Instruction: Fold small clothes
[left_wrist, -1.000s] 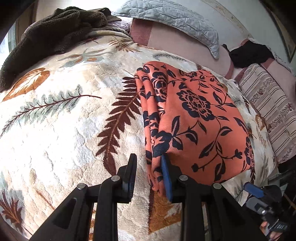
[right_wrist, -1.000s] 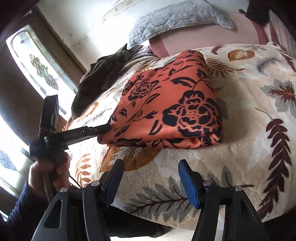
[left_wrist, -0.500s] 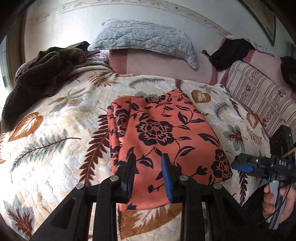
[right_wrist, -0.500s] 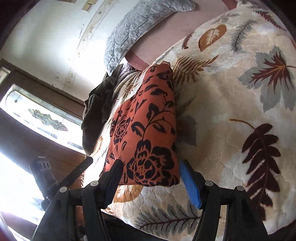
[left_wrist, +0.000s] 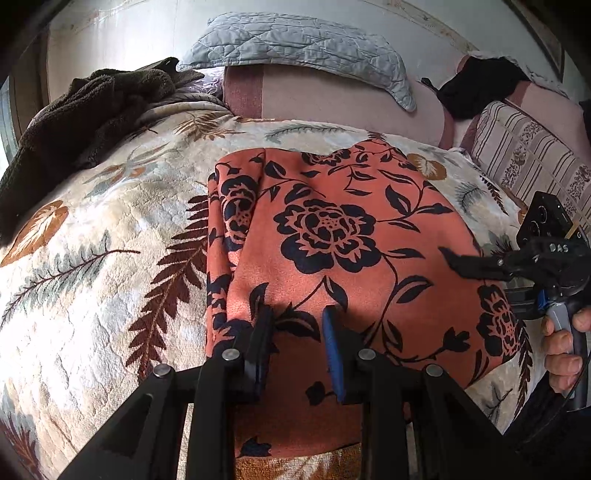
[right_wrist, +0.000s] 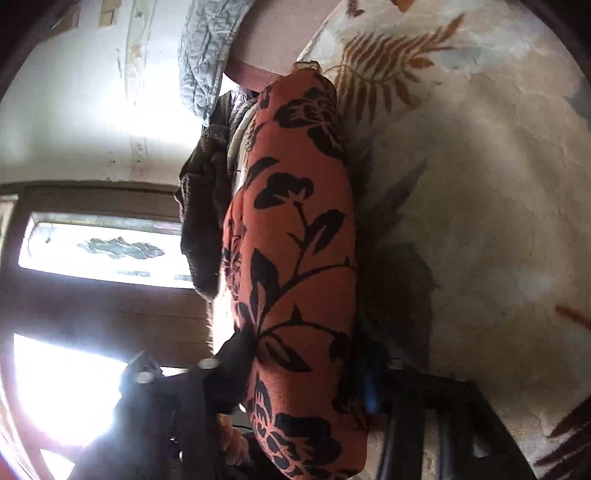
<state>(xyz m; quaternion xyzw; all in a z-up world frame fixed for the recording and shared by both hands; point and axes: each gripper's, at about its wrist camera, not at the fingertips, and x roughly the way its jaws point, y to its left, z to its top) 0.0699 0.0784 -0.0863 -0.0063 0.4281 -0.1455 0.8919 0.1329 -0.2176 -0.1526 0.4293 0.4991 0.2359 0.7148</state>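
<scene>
The folded cloth (left_wrist: 332, 258), orange with dark blue flowers, is lying flat on the bed (left_wrist: 110, 240), on a cream cover printed with leaves. Its left edge is showing several stacked layers and a loose vertical pleat; the top face is looking smooth. In the right wrist view the cloth (right_wrist: 295, 258) is filling the middle of the frame edge-on, as a thick rounded bundle.

The left gripper (left_wrist: 297, 332) is hovering over the near part of the cloth, its jaws standing slightly apart with nothing between them; whether the tips are touching the fabric cannot be told. The right gripper (left_wrist: 465, 266) is reaching in from the right side, its dark fingers lying over the cloth's right edge. In its own view the right gripper (right_wrist: 306, 362) is straddling that edge, 1 finger above the bundle and 1 below against the bed cover, with the fabric between the jaws. Whether they are actually pinching it cannot be told. The person's hand (left_wrist: 565, 350) is wrapping the right gripper's handle.

Farther out, a dark brown blanket (left_wrist: 85, 118) is lying heaped at the bed's far left, a grey quilted pillow (left_wrist: 303, 44) is resting on the pink headboard (left_wrist: 332, 99), and a striped cushion (left_wrist: 528, 166) is sitting at the right.
</scene>
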